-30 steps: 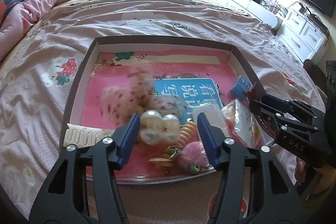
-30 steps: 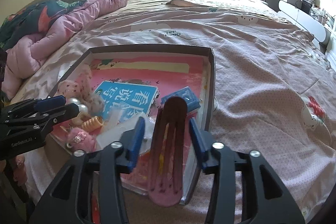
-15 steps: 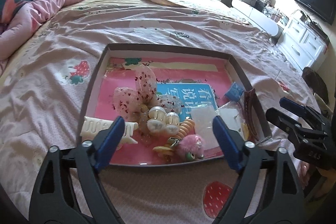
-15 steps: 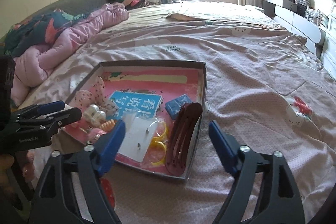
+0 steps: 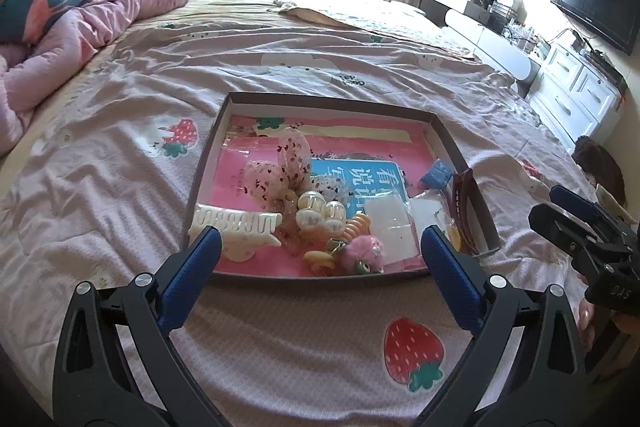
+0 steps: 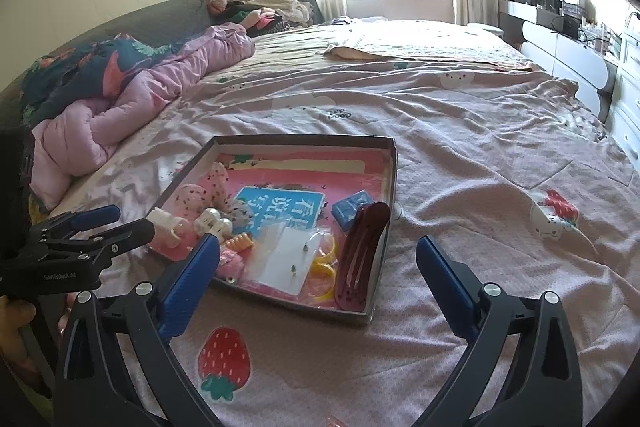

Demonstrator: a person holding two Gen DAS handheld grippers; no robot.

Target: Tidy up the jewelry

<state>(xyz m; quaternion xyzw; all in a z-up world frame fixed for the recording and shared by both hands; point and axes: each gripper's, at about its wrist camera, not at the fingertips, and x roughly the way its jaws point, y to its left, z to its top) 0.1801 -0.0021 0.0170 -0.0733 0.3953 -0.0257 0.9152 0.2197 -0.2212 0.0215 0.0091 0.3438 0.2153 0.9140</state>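
Pink bedsheet (image 5: 280,67) carried the shallow box (image 5: 460,155) | box held cream claw clip (image 5: 234,227), pearl tie (image 5: 320,213), maroon hair clip (image 6: 362,247) against its right wall | left gripper (image 5: 320,263) jaws spread, empty | right gripper (image 6: 318,267) jaws spread, empty

The blue card (image 5: 357,175) lying in the tray (image 5: 208,155) carries large white Chinese characters, seen upside down; "看" and "说" can be made out. The bedsheet (image 5: 352,82) bears a small dark print reading "Good", also upside down, with a second word too small to tell. The right claw (image 5: 568,217) body shows "DAS", while the lettering on the left claw (image 6: 104,223) is too blurred to read.
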